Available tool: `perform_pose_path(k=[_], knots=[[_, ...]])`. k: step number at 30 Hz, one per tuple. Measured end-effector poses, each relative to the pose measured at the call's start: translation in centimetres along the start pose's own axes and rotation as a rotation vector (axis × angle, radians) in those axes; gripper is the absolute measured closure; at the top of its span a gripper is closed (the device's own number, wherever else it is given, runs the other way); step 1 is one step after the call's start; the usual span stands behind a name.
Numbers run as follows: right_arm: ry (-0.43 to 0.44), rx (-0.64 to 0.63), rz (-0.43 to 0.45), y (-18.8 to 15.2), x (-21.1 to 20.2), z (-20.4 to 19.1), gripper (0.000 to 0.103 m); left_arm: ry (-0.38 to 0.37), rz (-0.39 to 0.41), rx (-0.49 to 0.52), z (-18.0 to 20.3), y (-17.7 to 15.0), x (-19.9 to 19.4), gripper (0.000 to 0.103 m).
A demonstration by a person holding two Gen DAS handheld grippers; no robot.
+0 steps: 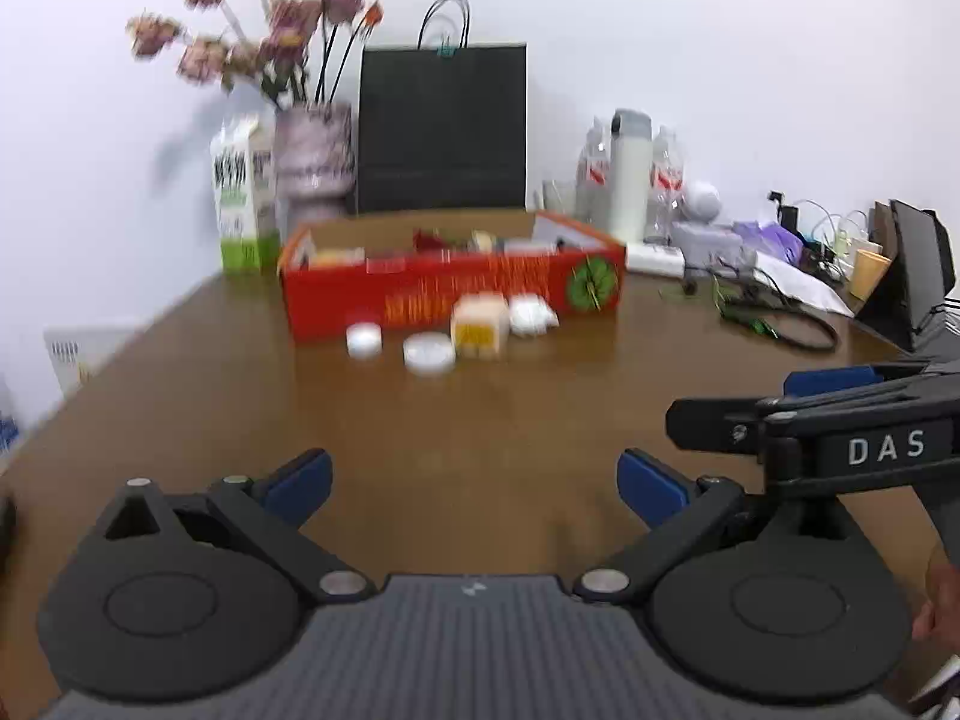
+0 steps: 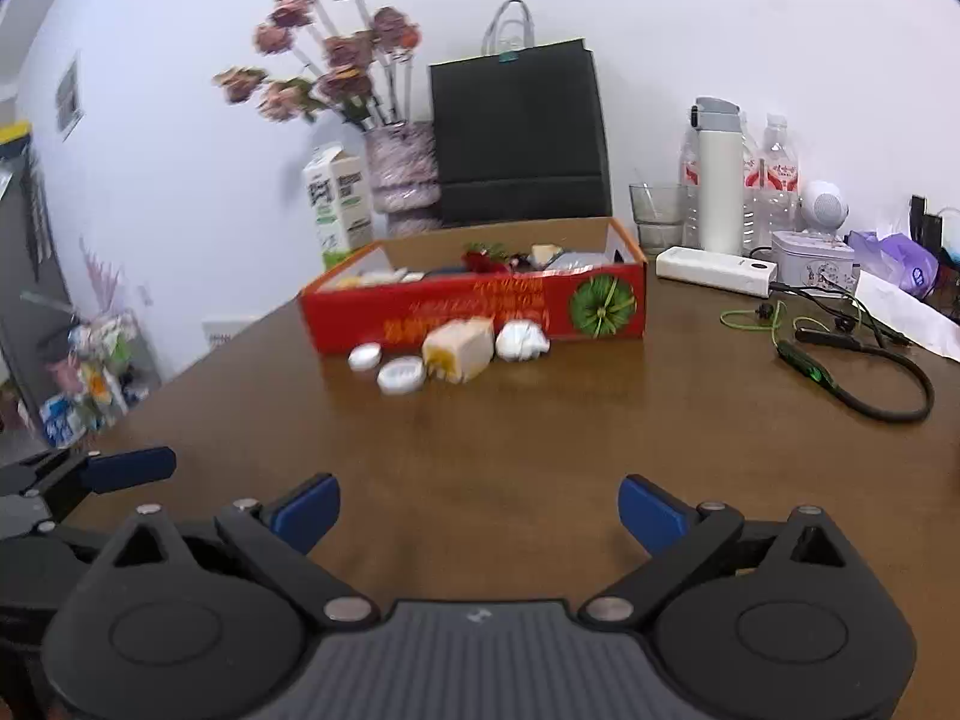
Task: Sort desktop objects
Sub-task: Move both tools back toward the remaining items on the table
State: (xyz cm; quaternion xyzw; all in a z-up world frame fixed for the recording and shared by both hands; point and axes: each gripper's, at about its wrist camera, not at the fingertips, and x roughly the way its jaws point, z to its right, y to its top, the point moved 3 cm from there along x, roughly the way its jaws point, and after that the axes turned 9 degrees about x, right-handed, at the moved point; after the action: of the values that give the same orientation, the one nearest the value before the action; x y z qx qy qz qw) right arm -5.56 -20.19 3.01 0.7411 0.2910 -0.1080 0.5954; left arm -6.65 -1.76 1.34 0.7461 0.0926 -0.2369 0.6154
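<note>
A red cardboard box [image 1: 456, 294] [image 2: 480, 306] holding several small items stands mid-table. In front of it lie two white round lids [image 1: 429, 353] [image 2: 399, 375], a small yellow-and-cream carton [image 1: 479, 324] [image 2: 459, 349] and a crumpled white wrapper [image 1: 531, 315] [image 2: 521, 341]. My left gripper [image 1: 474, 483] is open and empty, well short of them over the brown table [image 1: 480, 420]. My right gripper [image 2: 479, 510] is open and empty too, beside the left one; it shows at the right of the left wrist view [image 1: 798, 402].
Behind the box stand a milk carton [image 2: 337, 204], a vase of dried flowers [image 2: 402, 168] and a black paper bag [image 2: 519, 132]. At the right are a white flask [image 2: 717, 180], water bottles, a glass, a power bank [image 2: 714, 270], and earphones with cable [image 2: 840, 360].
</note>
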Motion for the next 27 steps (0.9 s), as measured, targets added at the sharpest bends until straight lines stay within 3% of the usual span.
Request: perform_pose_path(k=[7, 11, 21, 27], knots=[[-0.017, -0.033, 0.014, -2.7, -3.0, 0.8, 0.003, 0.036, 0.047, -0.037, 0.5, -2.7, -1.9, 0.0], [-0.087, -0.084, 0.015, -2.7, -2.4, 0.8, 0.003, 0.04, 0.044, -0.066, 0.0, -2.7, -1.8, 0.0], [-0.046, -0.102, -0.016, -3.0, -0.7, -0.7, 0.003, 0.046, -0.014, -0.133, -1.8, -3.1, -0.3, 0.0], [-0.027, -0.087, -0.029, -2.1, 1.1, -0.7, 0.004, 0.043, -0.043, -0.121, -2.8, -2.0, 1.2, 0.0]])
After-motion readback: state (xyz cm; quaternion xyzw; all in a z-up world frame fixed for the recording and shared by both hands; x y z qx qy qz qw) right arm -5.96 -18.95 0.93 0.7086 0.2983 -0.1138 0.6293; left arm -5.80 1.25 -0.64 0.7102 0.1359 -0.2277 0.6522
